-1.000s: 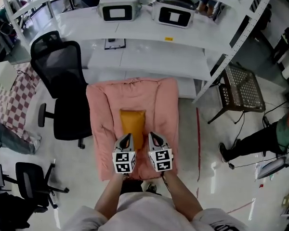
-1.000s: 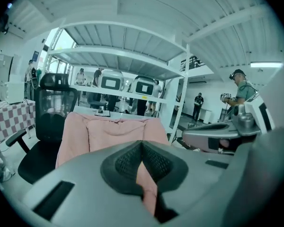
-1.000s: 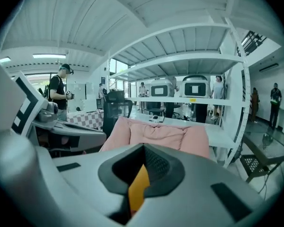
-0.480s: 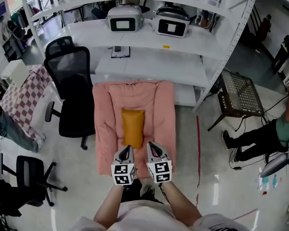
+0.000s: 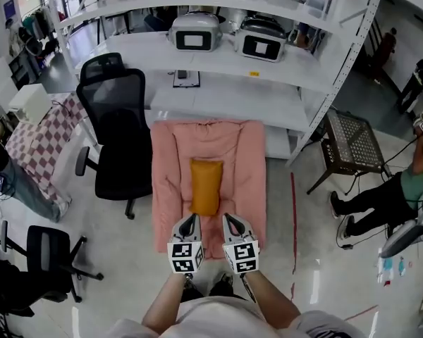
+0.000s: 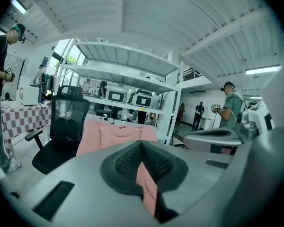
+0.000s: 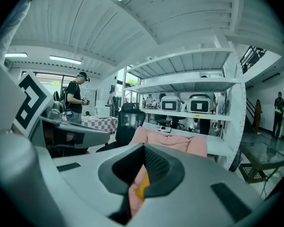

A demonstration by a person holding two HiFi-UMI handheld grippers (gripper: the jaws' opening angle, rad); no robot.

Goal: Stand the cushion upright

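On pink padding [image 5: 170,182], the orange cushion [image 5: 206,186] lies flat; left claw [image 5: 190,220] and right claw [image 5: 228,219] closed, empty.

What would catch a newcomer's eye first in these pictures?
A big pink pad lies on the floor before white shelving, an orange cushion flat in its middle. At the pad's near edge the left gripper and right gripper are side by side, both shut. A black office chair stands beside the pad.
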